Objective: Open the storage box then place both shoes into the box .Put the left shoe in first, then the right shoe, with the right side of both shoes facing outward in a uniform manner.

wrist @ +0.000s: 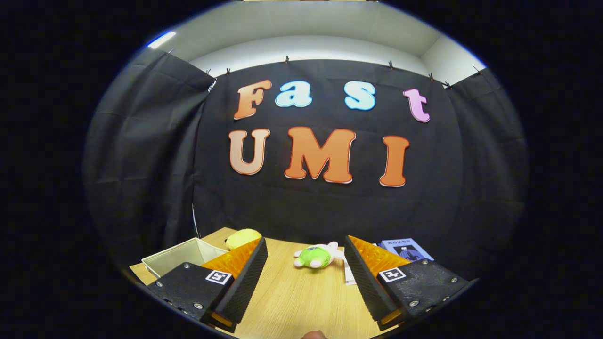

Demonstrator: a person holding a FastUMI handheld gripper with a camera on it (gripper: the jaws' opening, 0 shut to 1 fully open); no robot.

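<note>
My gripper [306,256] is held above a wooden table [292,296], pointing toward the back wall. Its two fingers stand wide apart with nothing between them, so it is open. A pale fabric bin [176,259] with an open top sits just left of the left finger [245,278].
A green and white plush toy [316,256] lies on the table beyond the fingers. A yellow soft object [241,238] rests near the bin by the wall. A blue booklet [405,248] and white paper [349,273] lie behind the right finger [370,278].
</note>
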